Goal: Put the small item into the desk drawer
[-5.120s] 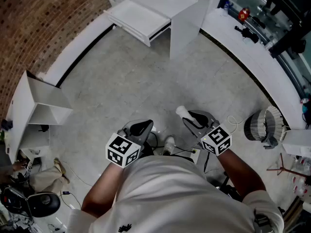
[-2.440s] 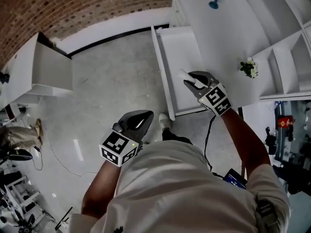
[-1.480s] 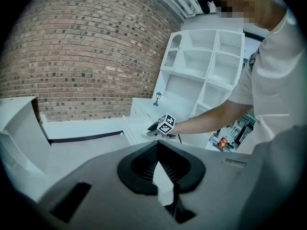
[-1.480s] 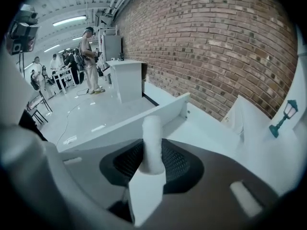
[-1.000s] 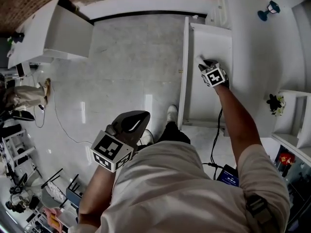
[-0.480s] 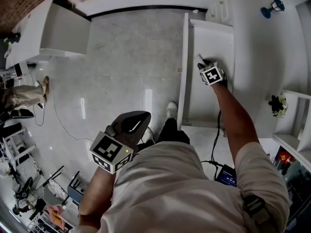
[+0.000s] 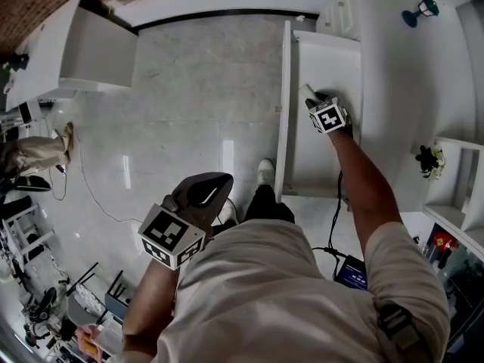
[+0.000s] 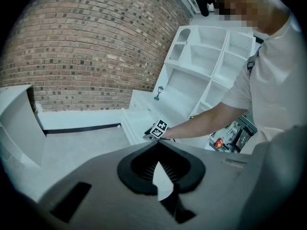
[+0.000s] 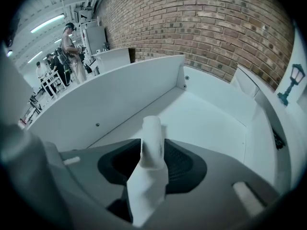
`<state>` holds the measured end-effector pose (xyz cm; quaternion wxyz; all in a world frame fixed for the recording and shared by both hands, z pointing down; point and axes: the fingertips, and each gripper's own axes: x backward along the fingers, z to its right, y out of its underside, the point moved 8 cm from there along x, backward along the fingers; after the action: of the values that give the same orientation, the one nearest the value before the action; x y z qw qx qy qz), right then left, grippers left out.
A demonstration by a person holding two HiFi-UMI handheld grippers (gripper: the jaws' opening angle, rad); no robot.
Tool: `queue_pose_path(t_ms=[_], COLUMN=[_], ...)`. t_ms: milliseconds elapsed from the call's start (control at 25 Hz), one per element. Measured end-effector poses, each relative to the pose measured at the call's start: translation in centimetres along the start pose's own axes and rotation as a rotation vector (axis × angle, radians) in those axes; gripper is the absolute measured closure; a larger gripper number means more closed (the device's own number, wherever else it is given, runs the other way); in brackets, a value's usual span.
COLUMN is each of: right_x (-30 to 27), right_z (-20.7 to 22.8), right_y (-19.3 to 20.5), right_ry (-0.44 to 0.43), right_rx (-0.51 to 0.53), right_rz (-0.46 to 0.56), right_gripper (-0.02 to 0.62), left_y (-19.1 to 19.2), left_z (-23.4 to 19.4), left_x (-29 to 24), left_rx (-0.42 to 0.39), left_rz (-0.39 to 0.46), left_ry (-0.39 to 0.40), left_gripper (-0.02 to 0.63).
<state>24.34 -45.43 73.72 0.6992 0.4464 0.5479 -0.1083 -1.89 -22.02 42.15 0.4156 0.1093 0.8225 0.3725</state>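
The small item (image 9: 152, 143) is a pale, roughly cylindrical piece. It stands between the jaws of my right gripper (image 9: 152, 151), just above the white floor of the open desk drawer (image 9: 206, 121). These jaws have just been opening, and the item looks slightly blurred between the parted pads. In the head view the right gripper (image 7: 309, 95) reaches down into the drawer (image 7: 286, 119), with the item (image 7: 305, 91) at its tip. My left gripper (image 7: 221, 181) hangs near my body over the floor, shut and empty; in its own view the left gripper (image 8: 157, 146) points towards the drawer (image 8: 132, 126).
The white desk top carries a blue lamp figure (image 7: 422, 10) and a small plant (image 7: 426, 159). An open white cabinet (image 7: 98, 44) stands across the floor at the left. A cable (image 7: 91, 195) lies on the floor. People (image 9: 72, 47) stand far off.
Over the earlier frames I walked to the open drawer and lowered the right gripper with the item into it. In the last second both grippers stay almost still.
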Motion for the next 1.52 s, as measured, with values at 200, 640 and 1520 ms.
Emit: queue_pose_path(t_ms=[200,640,1520], right_x=[1.7,8.1,21.7], right_z=[-0.4,-3.4,-20.2], right_y=[-0.3,-0.3,6.6], right_ry=[0.024,0.124,0.158], right_rx=[0.011,-0.007,-0.104], right_rz=[0.023,0.105,0.219], right_gripper=[0.433,0.491,0.581], left_y=[0.3,2.1,11.6], left_z=[0.2,1.4,5.8], left_x=[0.5,4.2,14.6], left_rx=[-0.018,-0.077,-0.138], left_rz=[0.017,0.056,0.12], left_ry=[0.023,0.088,0.179], left_gripper=[0.6,0.6,0.6])
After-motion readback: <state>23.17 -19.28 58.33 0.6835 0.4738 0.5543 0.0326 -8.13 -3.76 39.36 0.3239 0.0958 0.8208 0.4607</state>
